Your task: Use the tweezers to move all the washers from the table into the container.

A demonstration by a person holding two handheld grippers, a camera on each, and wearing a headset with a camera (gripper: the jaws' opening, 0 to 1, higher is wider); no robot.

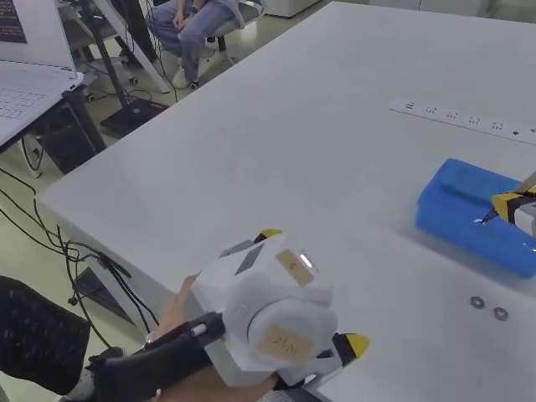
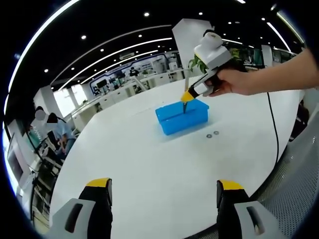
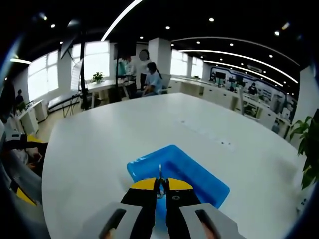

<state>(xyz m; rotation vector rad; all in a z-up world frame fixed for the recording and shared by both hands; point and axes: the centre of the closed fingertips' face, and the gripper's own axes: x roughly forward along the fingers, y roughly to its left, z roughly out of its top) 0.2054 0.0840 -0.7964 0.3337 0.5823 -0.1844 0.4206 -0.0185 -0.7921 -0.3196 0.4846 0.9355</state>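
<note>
The right claw (image 3: 159, 185) is pressed shut on the tweezers (image 3: 160, 173). Its two yellow-tipped jaws almost meet, with the thin metal legs pinched between them. The tweezers stick straight out ahead of the claw, and their points hang over the blue container (image 3: 185, 175), which lies directly below and in front of the jaws. Whether a washer sits between the points is too small to tell — the head view gives only a small glint there. In the left gripper view a bare hand (image 2: 233, 82) holds this claw tilted down, nose toward the container.

Two washers (image 1: 477, 301) lie flat on the white desk (image 1: 285, 151), side by side and just apart. They are outside the container, near its wall, on the side closer to the person than the right claw. Seen from the left claw, they lie ahead and a little to the right, in front of the container.

The left claw (image 2: 164, 185) is spread wide and grips nothing — bare desk shows between its yellow-tipped jaws. It is held near the desk's edge, well apart from the container and the other claw, both far ahead of it. A white power strip (image 1: 459, 115) lies on the desk beyond the container, on the far side from both claws.
</note>
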